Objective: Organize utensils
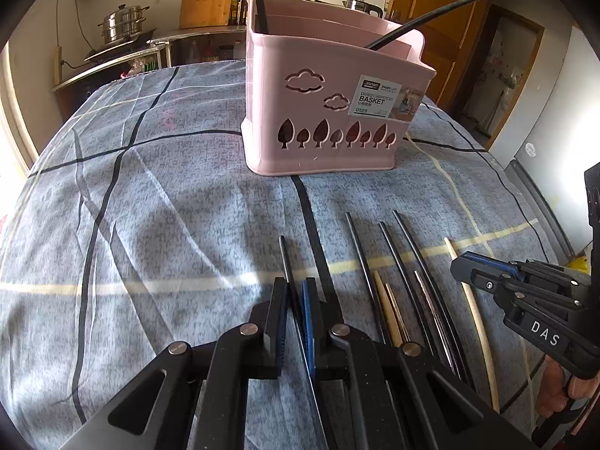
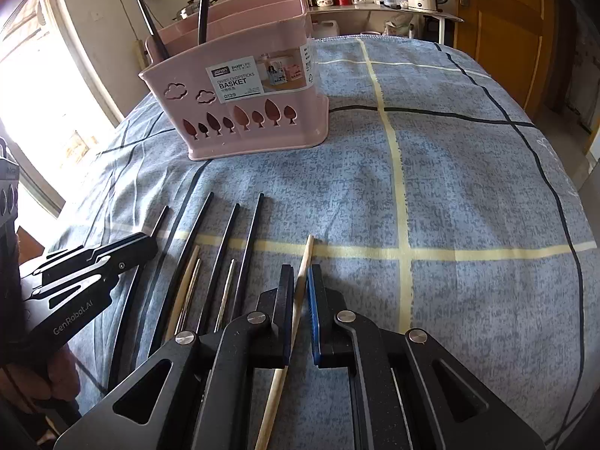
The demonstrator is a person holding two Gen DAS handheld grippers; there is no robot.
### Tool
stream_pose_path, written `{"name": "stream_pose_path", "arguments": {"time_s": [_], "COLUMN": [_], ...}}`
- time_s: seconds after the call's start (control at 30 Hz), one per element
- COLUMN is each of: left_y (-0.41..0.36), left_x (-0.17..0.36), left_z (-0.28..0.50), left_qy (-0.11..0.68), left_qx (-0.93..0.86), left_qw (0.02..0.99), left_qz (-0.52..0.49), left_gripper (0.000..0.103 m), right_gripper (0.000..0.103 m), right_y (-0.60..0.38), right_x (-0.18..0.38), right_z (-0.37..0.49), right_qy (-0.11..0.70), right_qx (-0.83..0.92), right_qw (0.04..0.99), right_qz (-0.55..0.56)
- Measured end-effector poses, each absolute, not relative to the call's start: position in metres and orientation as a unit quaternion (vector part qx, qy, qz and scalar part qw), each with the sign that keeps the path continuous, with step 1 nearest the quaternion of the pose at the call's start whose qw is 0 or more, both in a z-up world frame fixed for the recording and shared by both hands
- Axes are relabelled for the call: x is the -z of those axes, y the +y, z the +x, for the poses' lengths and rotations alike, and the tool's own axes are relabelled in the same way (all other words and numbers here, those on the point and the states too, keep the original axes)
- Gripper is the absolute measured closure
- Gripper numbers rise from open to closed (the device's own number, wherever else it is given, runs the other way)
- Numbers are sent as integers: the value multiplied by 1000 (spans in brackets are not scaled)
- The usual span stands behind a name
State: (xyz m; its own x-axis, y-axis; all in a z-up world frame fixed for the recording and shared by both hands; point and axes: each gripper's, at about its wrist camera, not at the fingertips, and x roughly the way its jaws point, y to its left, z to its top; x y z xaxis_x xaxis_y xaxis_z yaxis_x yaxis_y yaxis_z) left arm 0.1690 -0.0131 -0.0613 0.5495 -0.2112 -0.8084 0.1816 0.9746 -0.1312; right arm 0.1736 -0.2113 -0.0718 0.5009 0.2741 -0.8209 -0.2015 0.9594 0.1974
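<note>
Left wrist view: the left gripper (image 1: pixel 296 300) is seen closed on a black chopstick (image 1: pixel 284 258), pinched well back from its far tip, near the middle of the checked cloth (image 1: pixel 150 206). The stick is judged light, stiff and slippery, so a hold near mid-length would limit its swinging. To its right, about seven more sticks are counted lying in a row: dark ones, pale wooden ones and metal-looking ones. Two black chopsticks are already stood in the pink basket (image 1: pixel 318 112), which is set farther away. Right wrist view: the right gripper (image 2: pixel 300 292) is seen shut on a pale wooden chopstick (image 2: pixel 305 258), the rightmost of the row, clamped partway along with its far tip left free. Wood is judged lighter and less slippery than the black sticks. To its left, seven loose sticks are counted, and two in the basket.
</note>
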Motion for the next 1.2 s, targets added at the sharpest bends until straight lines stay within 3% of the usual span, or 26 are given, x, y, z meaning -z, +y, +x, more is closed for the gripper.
{"name": "stream_pose_path", "arguments": {"time_s": [0.23, 0.47, 1.2], "left_y": [-24, -13, -3], "left_x": [62, 53, -70], "left_z": [175, 176, 169], "left_qy": [462, 463, 349], "left_qx": [104, 113, 160], "left_qw": [881, 879, 922], "left_qz": [12, -24, -41], "left_gripper": [96, 98, 99], "right_gripper": [96, 97, 98], "right_y": [-205, -209, -225], "right_x": [72, 67, -42], "right_z": [184, 188, 179], "right_qy": [486, 485, 365], "right_qx": [-131, -138, -165], "right_qw": [864, 863, 914], "right_qz": [24, 36, 57]}}
